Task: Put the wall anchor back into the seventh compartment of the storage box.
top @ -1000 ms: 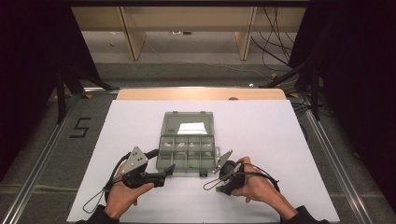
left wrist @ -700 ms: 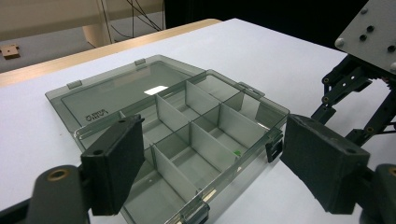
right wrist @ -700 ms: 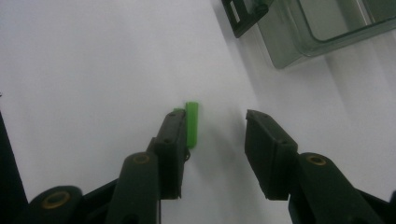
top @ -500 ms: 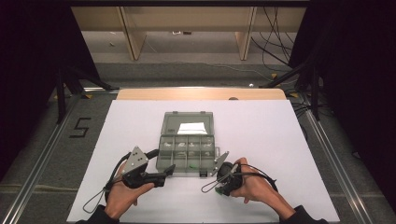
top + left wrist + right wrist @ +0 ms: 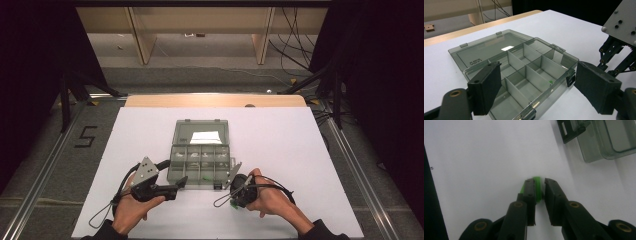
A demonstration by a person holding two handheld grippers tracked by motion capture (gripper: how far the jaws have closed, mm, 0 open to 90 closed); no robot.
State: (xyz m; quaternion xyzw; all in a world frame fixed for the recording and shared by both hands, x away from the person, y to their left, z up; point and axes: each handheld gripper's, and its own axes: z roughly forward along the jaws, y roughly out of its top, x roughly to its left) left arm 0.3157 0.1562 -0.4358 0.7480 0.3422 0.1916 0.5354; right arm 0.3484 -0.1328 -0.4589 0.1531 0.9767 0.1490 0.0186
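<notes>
On the white bench (image 5: pixel 310 165) stood one grey see-through compartment box (image 5: pixel 201 166), lid thrown back flat behind it; one white label (image 5: pixel 206 137) showed on the lid. In the high view I counted two rows of four compartments, eight in all, with small bits lying in several of them, too small to count or name. In the left gripper view one green speck (image 5: pixel 551 81) lay in a compartment by the near wall. Two black latches hung off the front wall of the box.

I held two tongs, one in each hand. My left tongs (image 5: pixel 537 92) stood wide open, pads well apart, at the front left corner of the box with nothing between them; the pads were not pressing on the box. My left hand (image 5: pixel 131 210) rested on the bench just in front.

My right tongs (image 5: pixel 539 190) sat low over the bench near the front right corner of the box, apart from it. Their jaws had just been closing, and between them was one small green piece (image 5: pixel 537 188). The left pad lay against it; whether the right pad touched it yet I could not tell, as a thin gap showed there. The piece was at bench level, outside the box.
</notes>
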